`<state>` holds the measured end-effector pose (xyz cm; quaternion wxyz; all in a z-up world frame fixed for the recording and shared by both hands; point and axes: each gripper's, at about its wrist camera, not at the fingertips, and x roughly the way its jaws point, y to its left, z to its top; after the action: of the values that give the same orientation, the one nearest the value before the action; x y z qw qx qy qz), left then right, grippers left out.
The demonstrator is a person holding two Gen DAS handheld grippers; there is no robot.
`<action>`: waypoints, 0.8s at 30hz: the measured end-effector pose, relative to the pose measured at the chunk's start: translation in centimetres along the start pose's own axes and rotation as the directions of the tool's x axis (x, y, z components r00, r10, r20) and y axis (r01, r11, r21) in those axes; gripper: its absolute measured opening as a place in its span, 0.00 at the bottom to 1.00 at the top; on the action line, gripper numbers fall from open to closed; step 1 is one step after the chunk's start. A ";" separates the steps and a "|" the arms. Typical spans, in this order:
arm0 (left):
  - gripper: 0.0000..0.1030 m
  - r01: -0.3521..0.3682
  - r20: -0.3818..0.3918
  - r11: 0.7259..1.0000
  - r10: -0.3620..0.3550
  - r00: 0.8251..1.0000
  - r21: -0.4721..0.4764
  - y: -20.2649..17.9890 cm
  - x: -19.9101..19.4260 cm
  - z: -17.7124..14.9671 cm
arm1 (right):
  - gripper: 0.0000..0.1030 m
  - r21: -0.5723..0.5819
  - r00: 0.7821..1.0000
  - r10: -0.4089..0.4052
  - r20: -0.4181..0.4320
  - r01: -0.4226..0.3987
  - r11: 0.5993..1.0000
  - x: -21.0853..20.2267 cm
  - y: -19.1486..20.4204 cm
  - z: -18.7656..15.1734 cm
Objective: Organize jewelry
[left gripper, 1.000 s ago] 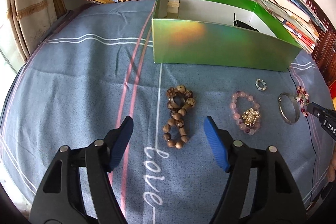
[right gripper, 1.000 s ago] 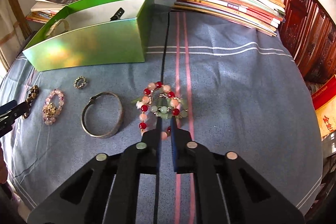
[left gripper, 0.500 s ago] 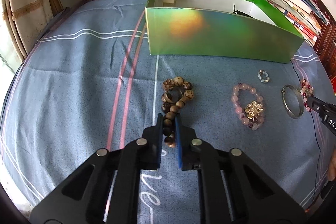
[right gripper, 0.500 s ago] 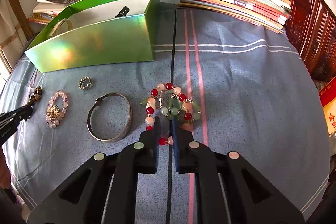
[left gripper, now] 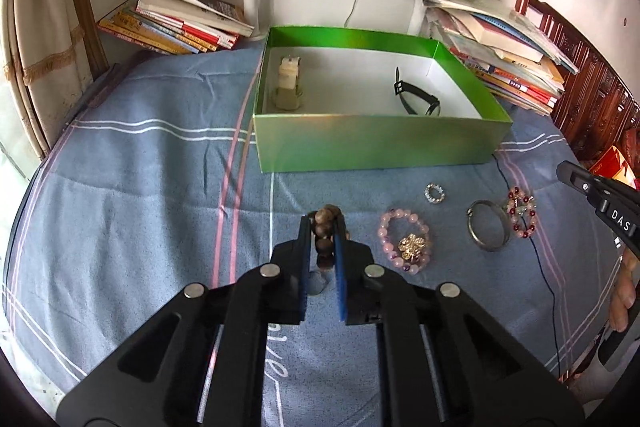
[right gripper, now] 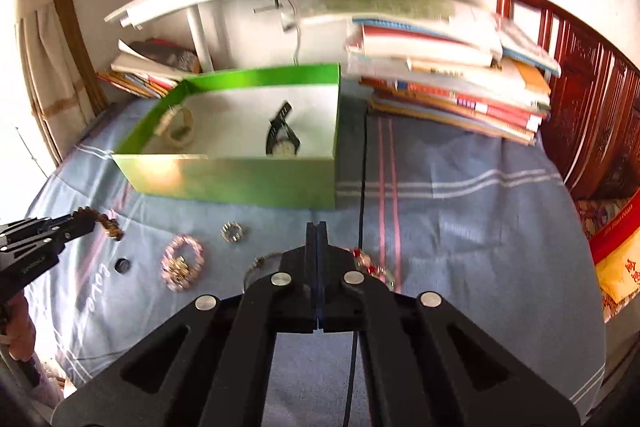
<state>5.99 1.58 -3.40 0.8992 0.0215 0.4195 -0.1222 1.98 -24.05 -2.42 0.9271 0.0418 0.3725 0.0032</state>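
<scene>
My left gripper is shut on a brown wooden bead bracelet and holds it above the blue cloth; the right wrist view shows that gripper with the beads dangling from it. The jaws of my right gripper are closing fully together, pads touching, nothing between them. It hovers above a red and white bead bracelet that lies on the cloth. Behind them stands an open green box holding a pale bangle and a black watch.
On the cloth lie a pink bead bracelet with a gold brooch, a small sparkly ring and a silver bangle. Stacks of books flank the box. A thin black cord runs across the cloth.
The left gripper closed on the brown bracelet and lifted it off the cloth. The right gripper rose and shut fully, while the red bracelet stayed on the cloth.
</scene>
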 end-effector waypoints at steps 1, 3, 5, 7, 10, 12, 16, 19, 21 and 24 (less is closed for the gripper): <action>0.11 -0.001 0.009 1.000 0.001 1.000 0.005 -0.2 -0.3 0.2 | 0.00 -0.001 1.000 -0.003 0.016 0.003 1.000 -0.4 -0.1 0.3; 0.11 -0.002 0.016 1.000 0.002 1.000 0.008 -0.4 -0.5 0.4 | 0.00 0.006 0.999 -0.020 0.032 0.019 1.000 -1.0 -0.5 0.7; 0.11 0.000 0.011 1.000 0.000 1.000 0.005 -0.4 -0.3 0.3 | 0.01 0.019 0.999 -0.044 0.012 0.044 0.999 -0.6 -1.1 0.5; 0.11 0.006 -0.001 1.000 -0.006 1.000 -0.002 -0.3 0.0 0.0 | 0.08 0.007 0.995 -0.084 -0.046 0.084 0.996 0.6 -1.3 -0.3; 0.11 0.009 -0.017 1.000 -0.009 1.000 -0.009 0.0 0.6 -0.3 | 0.19 0.004 0.979 -0.115 -0.167 0.117 0.993 3.2 -1.9 -2.3; 0.11 0.006 -0.024 1.000 -0.006 1.000 -0.011 0.1 0.9 -0.5 | 0.19 0.008 0.963 -0.137 -0.231 0.142 0.990 4.8 -2.4 -3.4; 0.11 0.004 -0.031 1.000 -0.005 1.000 -0.011 0.2 1.2 -0.7 | 0.18 0.017 0.952 -0.145 -0.269 0.155 0.988 6.2 -2.8 -4.5; 0.11 0.003 -0.041 1.000 -0.003 0.999 -0.008 0.0 1.6 -0.7 | 0.07 0.001 0.957 -0.144 -0.253 0.149 0.989 5.9 -2.4 -4.4; 0.11 0.003 -0.043 1.000 -0.004 0.999 -0.007 -0.1 1.7 -0.7 | 0.07 -0.006 0.964 -0.134 -0.230 0.136 0.991 5.2 -2.0 -4.0; 0.11 0.001 -0.034 1.000 -0.001 0.999 0.001 -0.3 1.4 -0.4 | 0.07 -0.006 0.979 -0.113 -0.172 0.114 0.994 3.6 -1.4 -2.5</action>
<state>6.44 1.07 -4.73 0.8918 0.0239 0.4348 -0.1224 2.79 -25.12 -6.82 0.8900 0.0220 0.4531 -0.0467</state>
